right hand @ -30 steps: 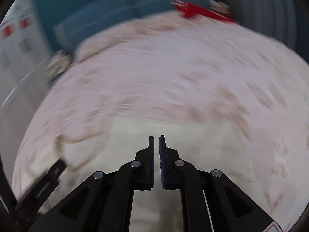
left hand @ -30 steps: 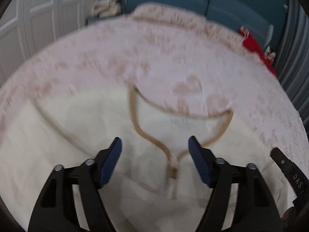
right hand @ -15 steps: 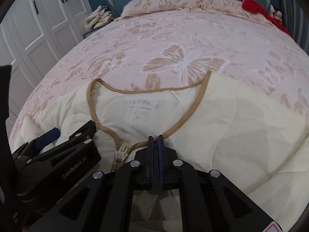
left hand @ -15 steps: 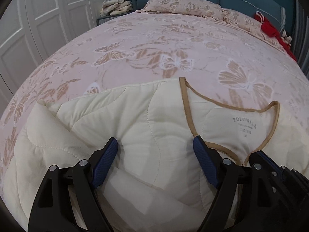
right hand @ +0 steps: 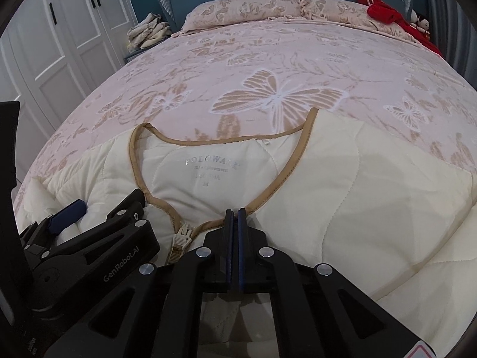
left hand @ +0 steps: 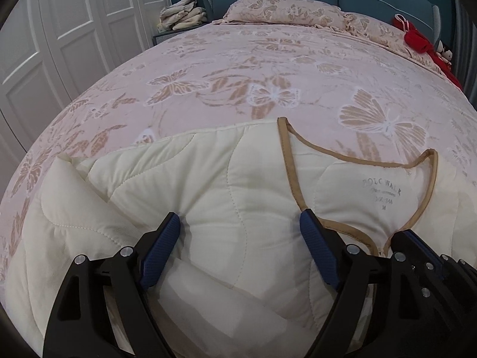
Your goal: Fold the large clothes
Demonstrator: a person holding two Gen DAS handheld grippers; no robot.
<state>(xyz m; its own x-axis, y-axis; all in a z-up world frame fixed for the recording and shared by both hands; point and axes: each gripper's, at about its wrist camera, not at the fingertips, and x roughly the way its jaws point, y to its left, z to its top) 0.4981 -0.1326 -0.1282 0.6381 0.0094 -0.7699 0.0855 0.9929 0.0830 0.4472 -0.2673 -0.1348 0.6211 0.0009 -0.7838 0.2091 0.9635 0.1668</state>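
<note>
A cream quilted jacket (left hand: 244,185) with tan collar trim lies on the bed, collar toward the headboard; it also shows in the right wrist view (right hand: 357,185). My left gripper (left hand: 240,235) is open, its blue pads resting on the jacket's left chest beside the collar. It also shows at the left of the right wrist view (right hand: 98,211). My right gripper (right hand: 235,217) is shut, its tips at the tan trim (right hand: 268,200) near the zipper top (right hand: 179,238); whether it pinches fabric is hidden.
The pink butterfly bedspread (left hand: 268,68) covers the bed. Pillows (right hand: 244,9) lie at the blue headboard. A red garment (right hand: 384,9) is at the far right. Folded cloths (left hand: 182,18) sit on a nightstand by white wardrobe doors (left hand: 74,29).
Both grippers swung fast a second ago and have now settled. The left gripper shifted left of the collar. The right gripper stays shut near the zipper.
</note>
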